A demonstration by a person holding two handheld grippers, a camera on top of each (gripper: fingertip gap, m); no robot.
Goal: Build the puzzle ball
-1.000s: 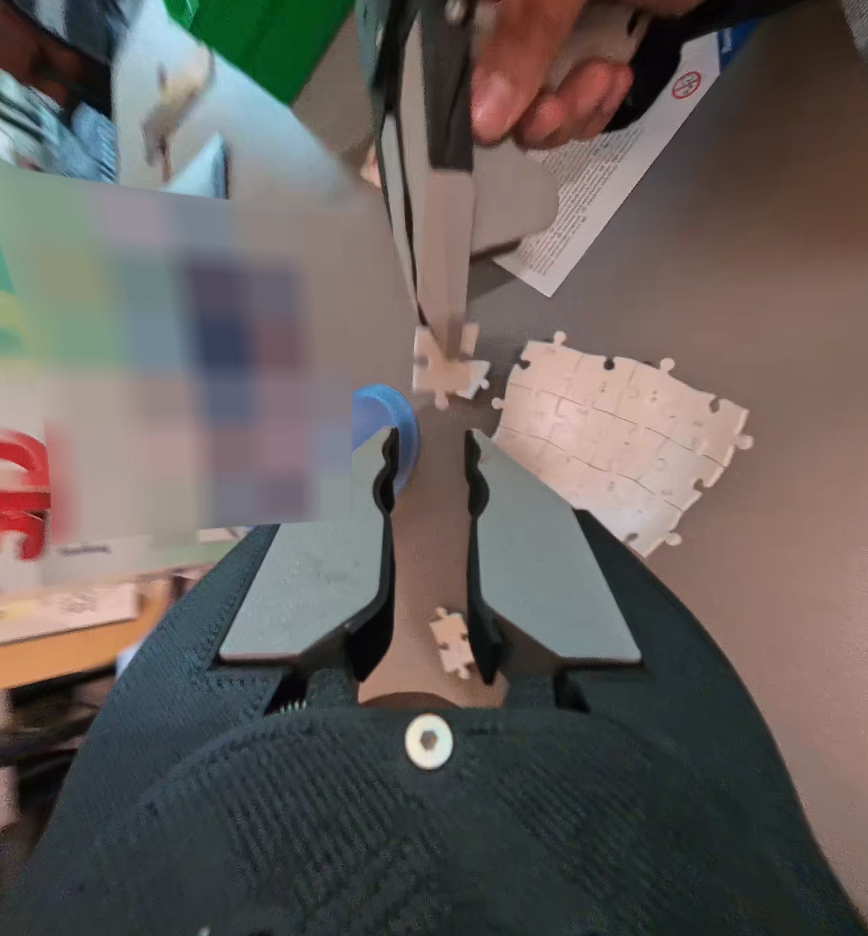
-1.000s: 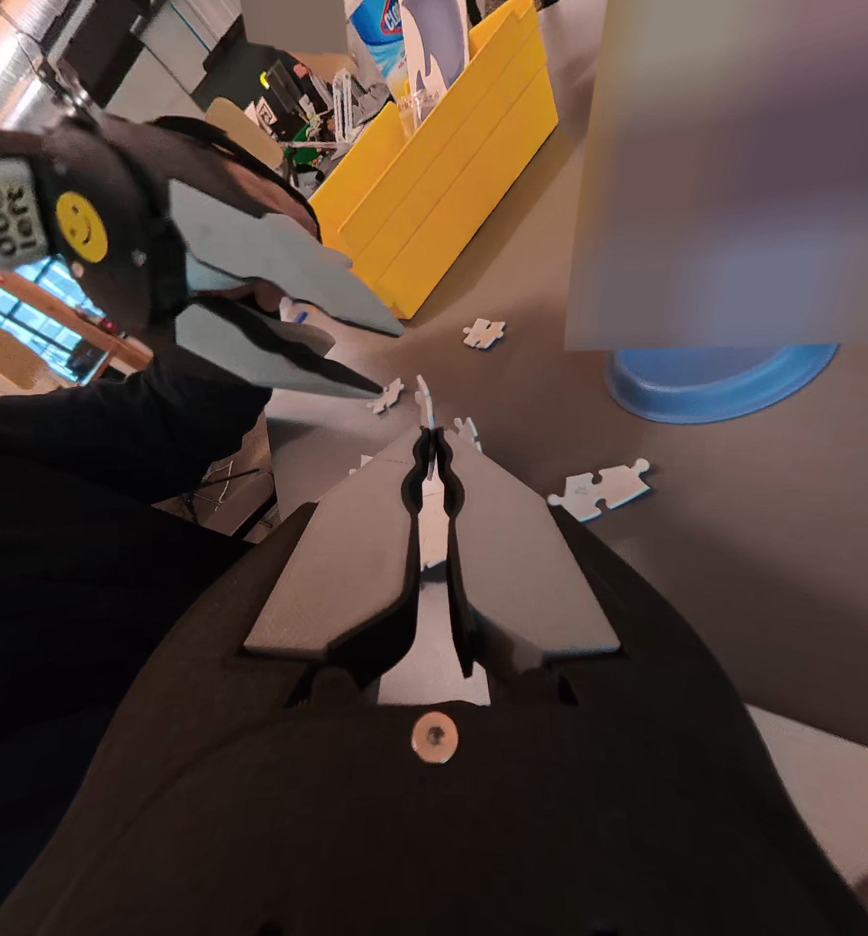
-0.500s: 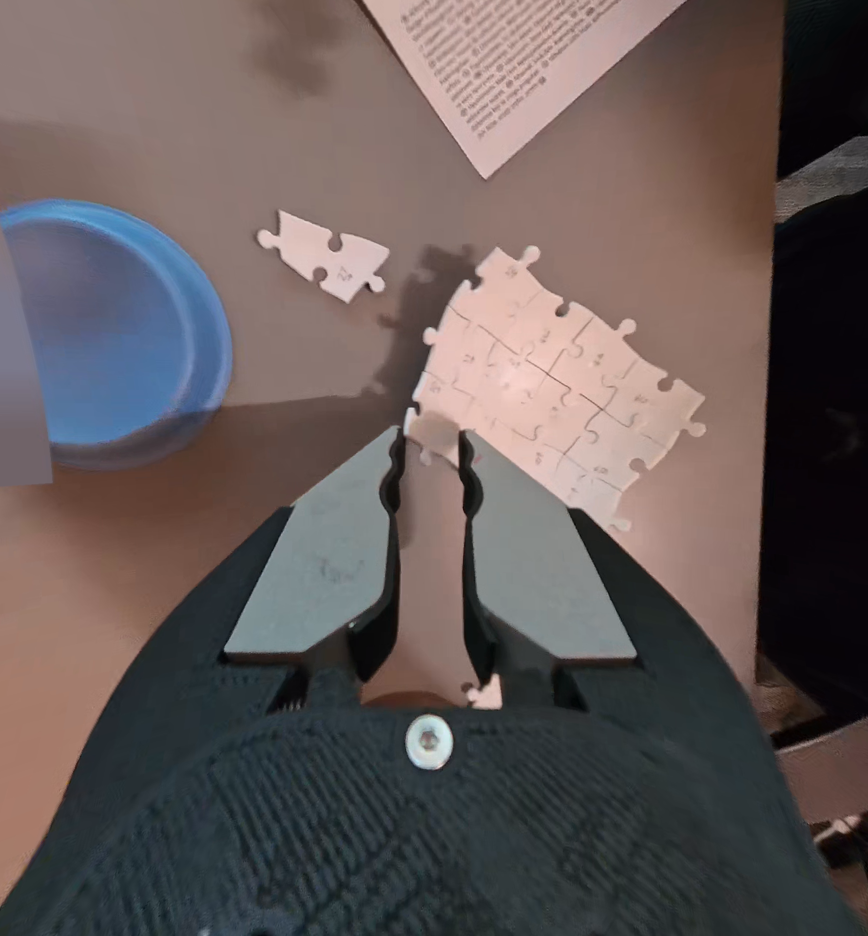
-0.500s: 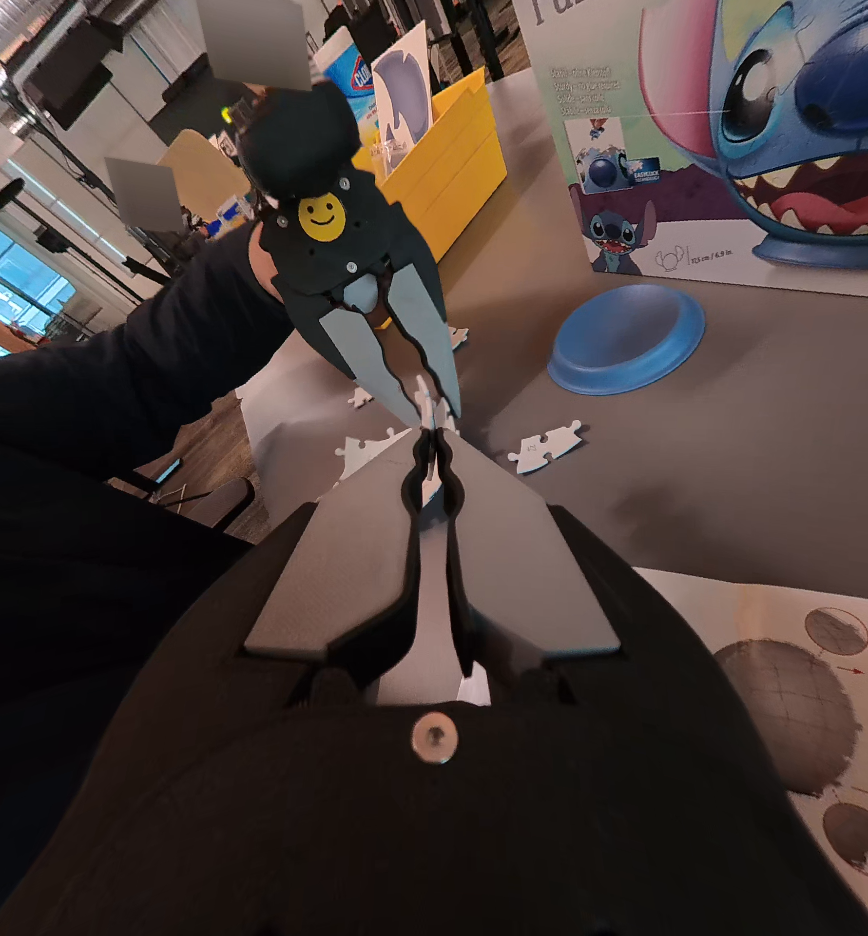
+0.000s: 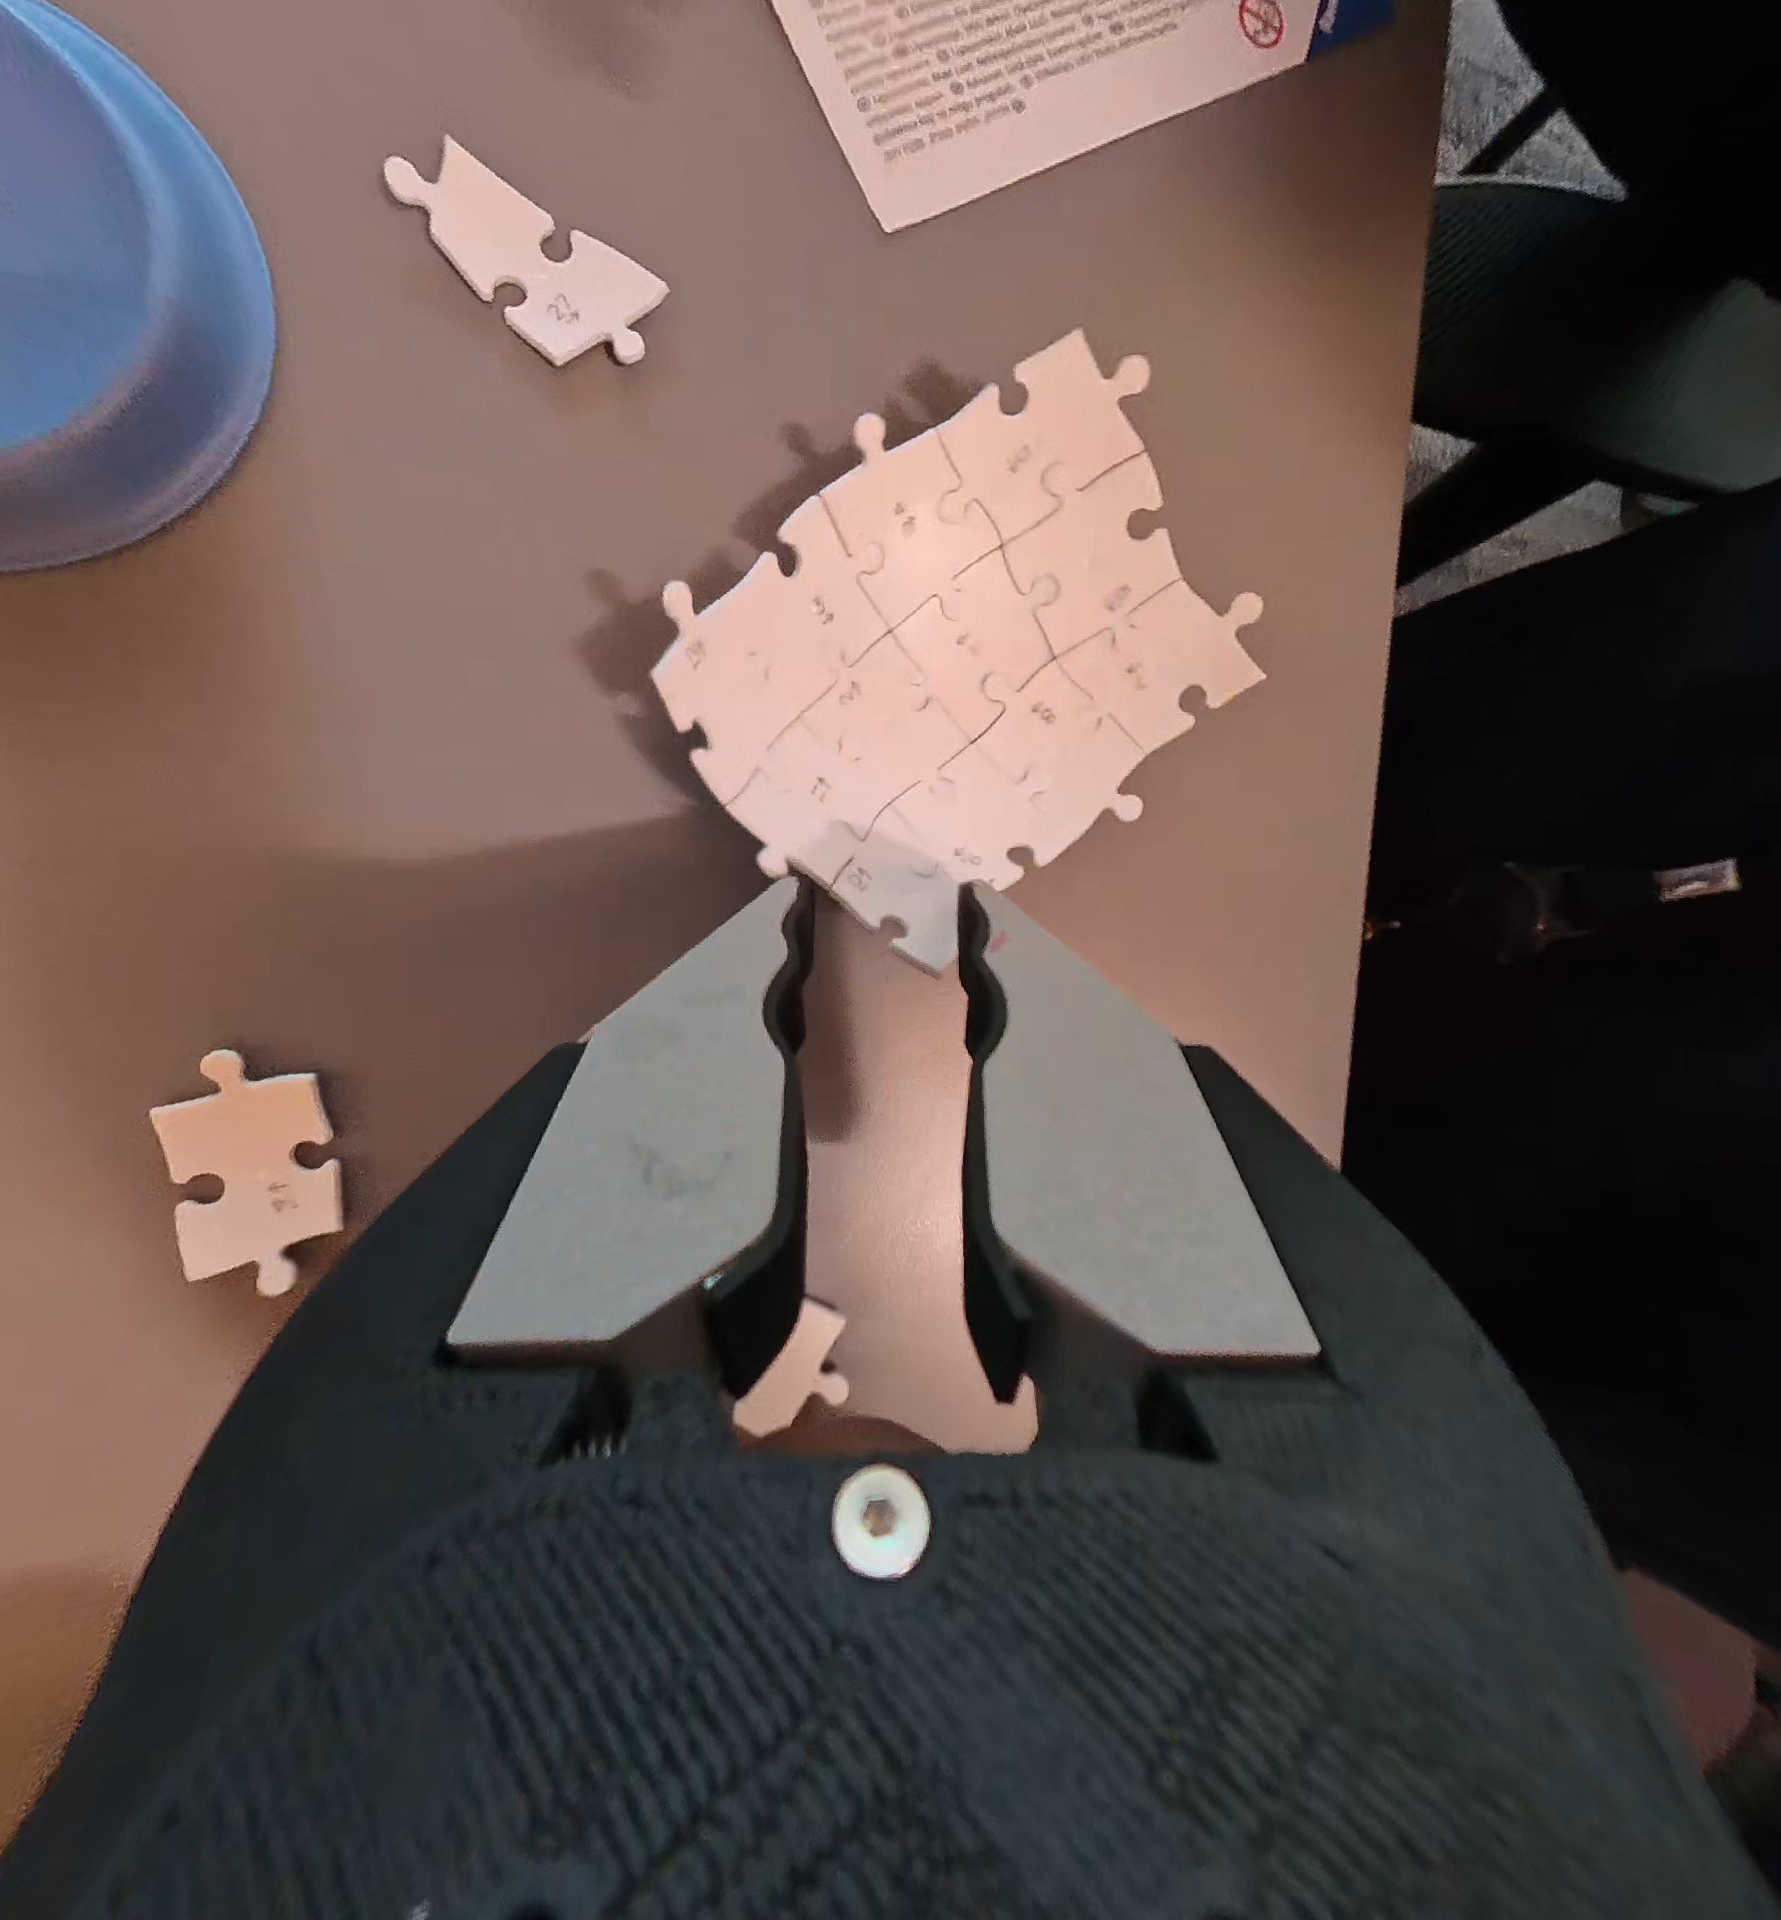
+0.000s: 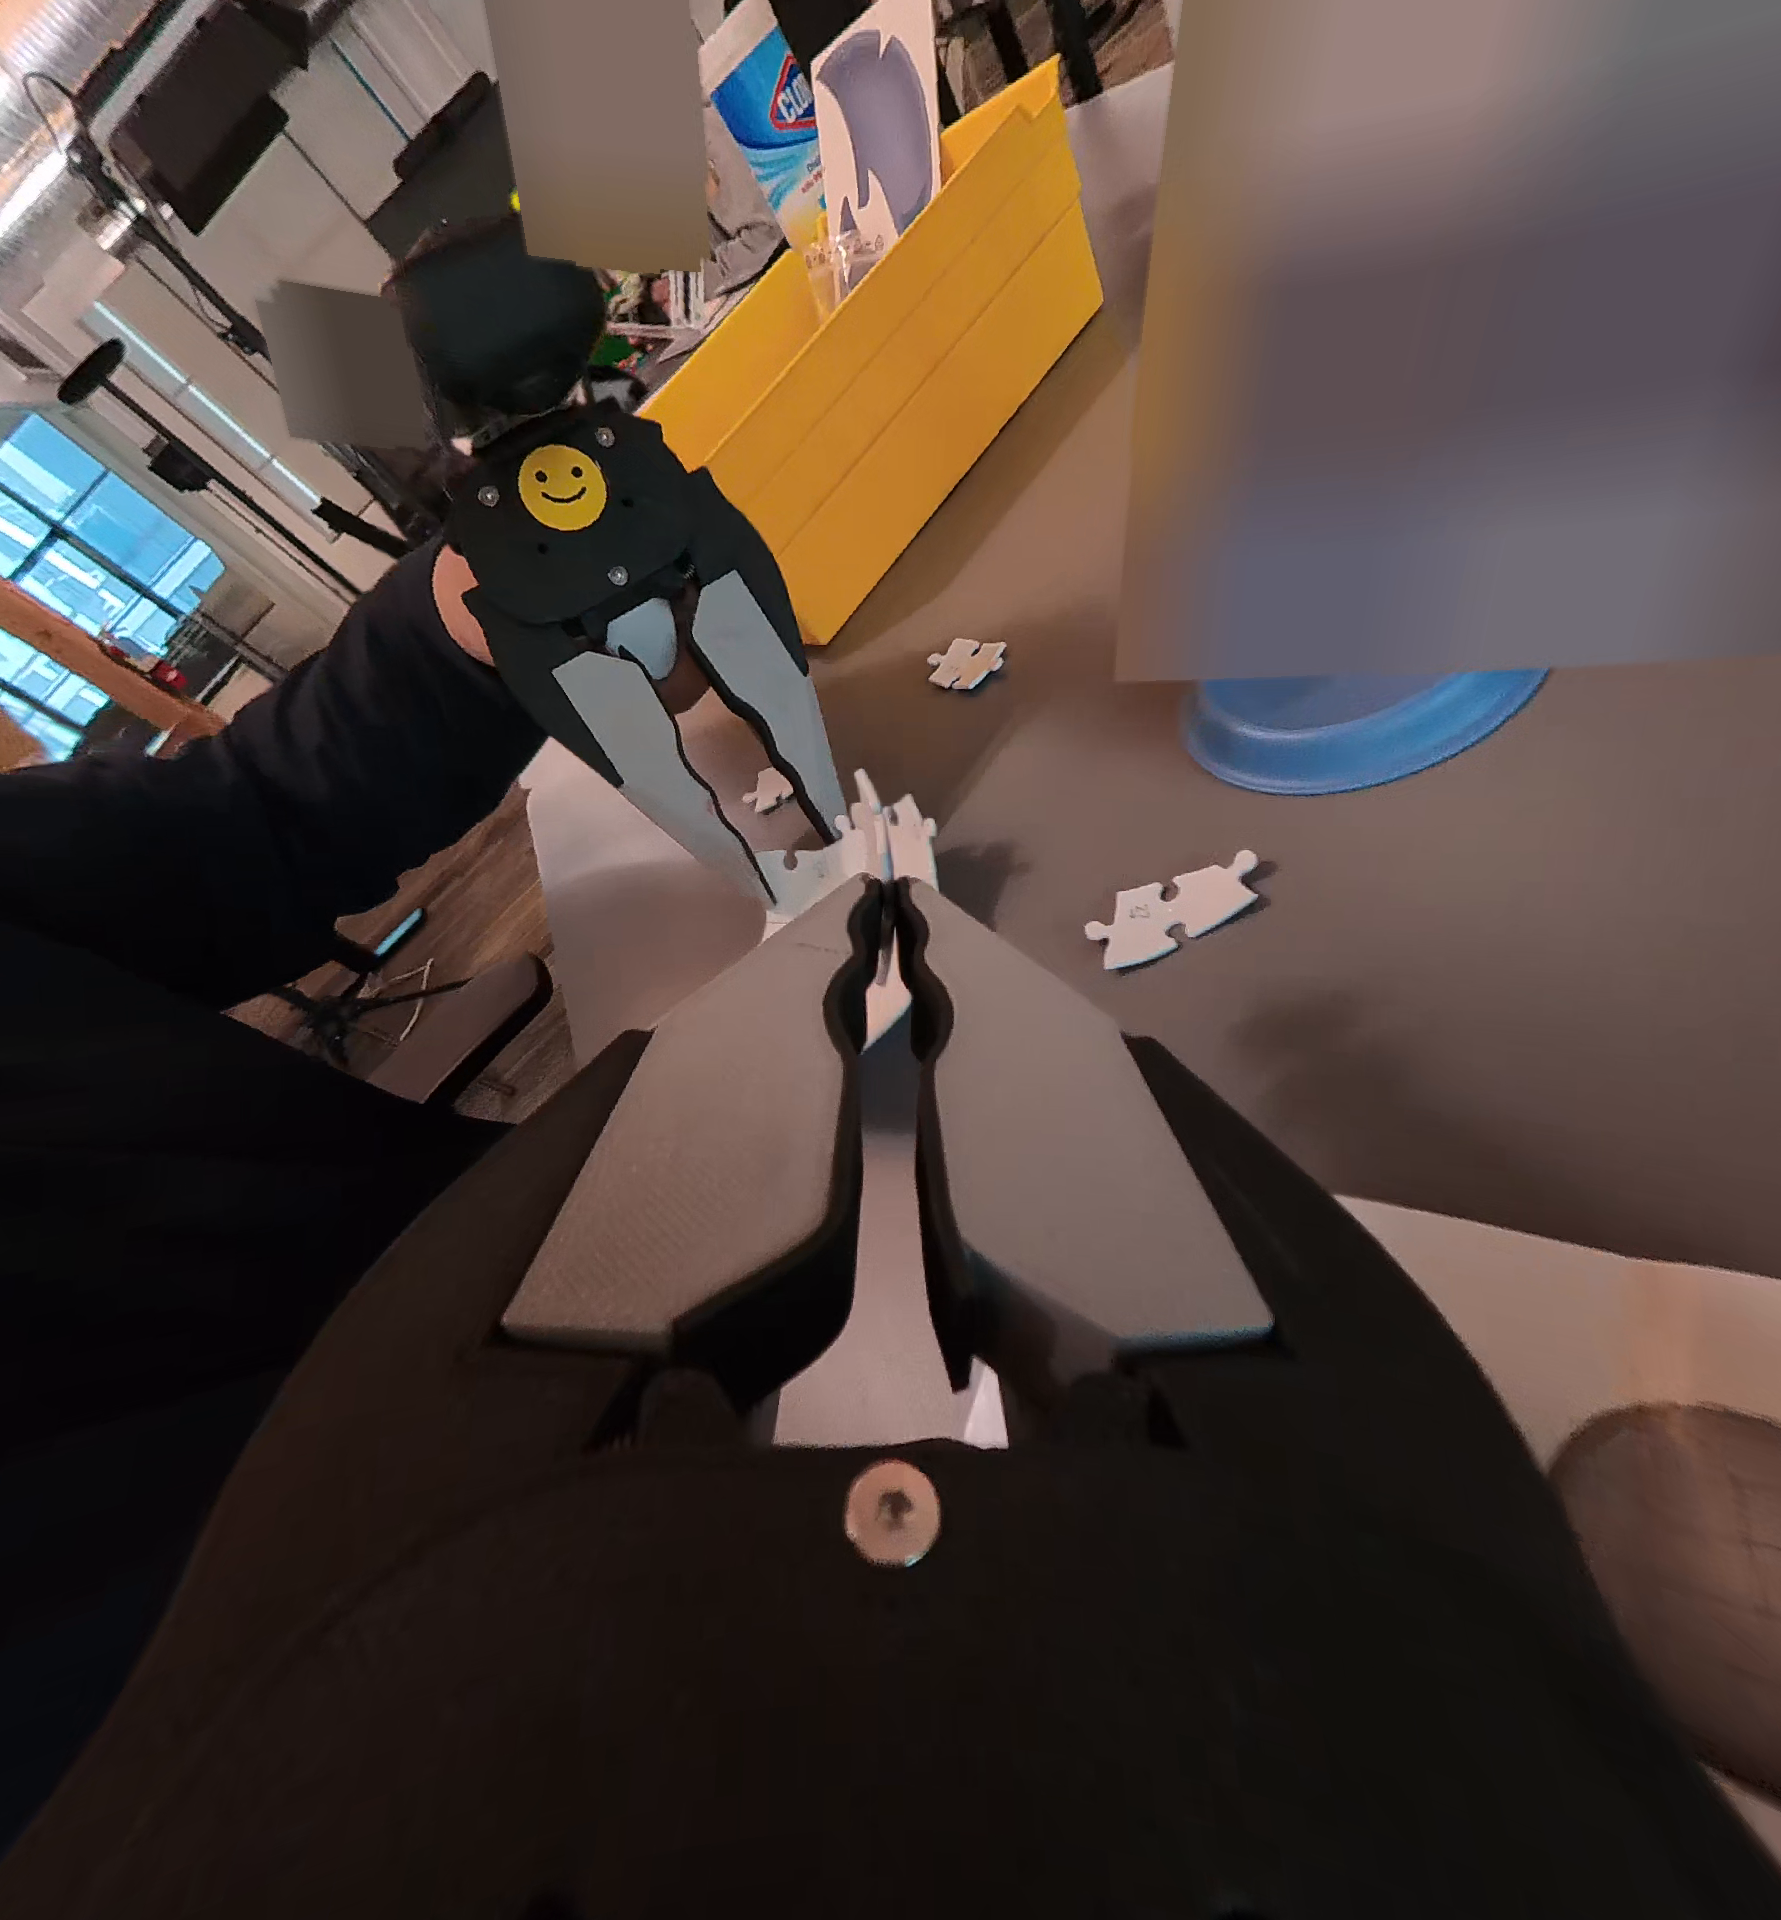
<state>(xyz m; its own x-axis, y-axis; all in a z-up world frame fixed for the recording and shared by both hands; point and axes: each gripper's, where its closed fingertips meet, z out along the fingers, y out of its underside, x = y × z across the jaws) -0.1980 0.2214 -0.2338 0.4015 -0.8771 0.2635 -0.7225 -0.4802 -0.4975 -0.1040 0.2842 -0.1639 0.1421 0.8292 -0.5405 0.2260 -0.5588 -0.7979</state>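
Observation:
A joined panel of white puzzle pieces (image 5: 953, 634) lies face down on the brown table. My left gripper (image 5: 884, 899) points down at it, open, with its fingertips on either side of the panel's near corner piece. The right wrist view shows the left gripper (image 6: 798, 862) with its tips at the panel's edge (image 6: 813, 864). My right gripper (image 6: 884, 888) is shut on a white puzzle piece (image 6: 873, 821), held edge-on and sticking out past its tips, close to the panel. The right gripper is outside the left wrist view.
A two-piece chunk (image 5: 527, 270) and a blue dish (image 5: 65, 312) lie left of the panel. Single pieces lie at the near left (image 5: 247, 1174) and under my left gripper (image 5: 792, 1371). An instruction sheet (image 5: 1052, 94) lies beyond. A yellow bin (image 6: 896, 416) stands behind. The table edge (image 5: 1385, 727) is just right. Spacing between my two grippers at the tips: around 15 centimeters. The right tips stand about 9 centimeters off the two-piece chunk (image 5: 527, 270). It is also in sight in the right wrist view (image 6: 1171, 914).
My left gripper has tipped from facing the right gripper to looking down, and has moved closer over the panel's near corner. The right gripper stays shut on its piece.

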